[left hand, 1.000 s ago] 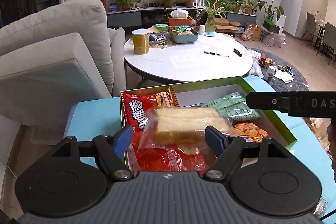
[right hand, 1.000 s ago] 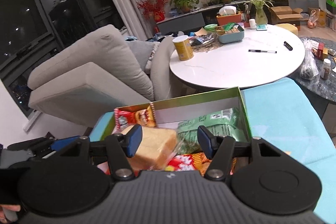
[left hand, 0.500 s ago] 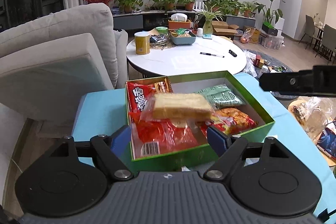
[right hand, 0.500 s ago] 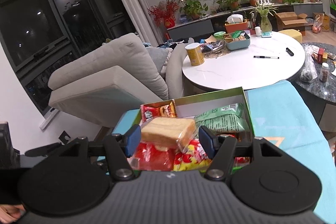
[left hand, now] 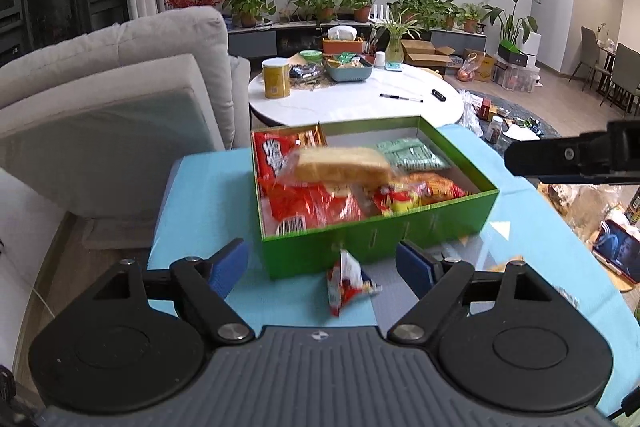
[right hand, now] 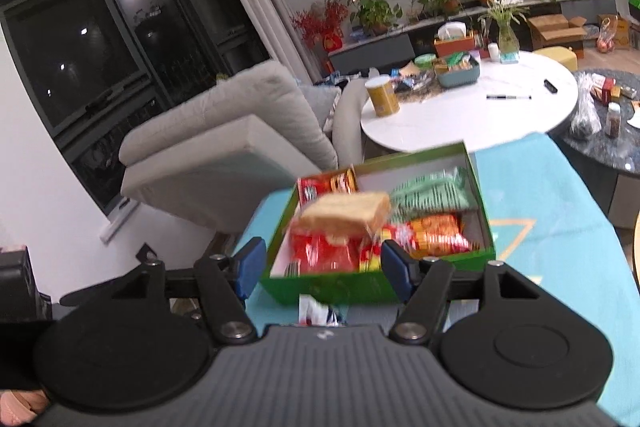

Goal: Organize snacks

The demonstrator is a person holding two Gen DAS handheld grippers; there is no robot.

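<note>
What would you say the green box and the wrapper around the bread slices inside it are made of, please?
The green rectangular box looks like glossy coated cardboard: thin straight walls, pale inner faces and a slight sheen. The wrapper around the bread slices seems to be thin clear plastic film, since the bread shows through and its edges crinkle, though motion blur softens it.

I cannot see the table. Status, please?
Left gripper opening, empty. Right gripper open, empty. Bread in green box. One packet lies outside, in front.

Left gripper (left hand: 322,267), jaws opening and empty, above blue cloth (left hand: 208,203); small snack packet (left hand: 346,283) between its fingers; beyond them, green box (left hand: 400,239) holding bagged bread (left hand: 344,165), red packets (left hand: 304,203), pale green packet (left hand: 412,155).
</note>
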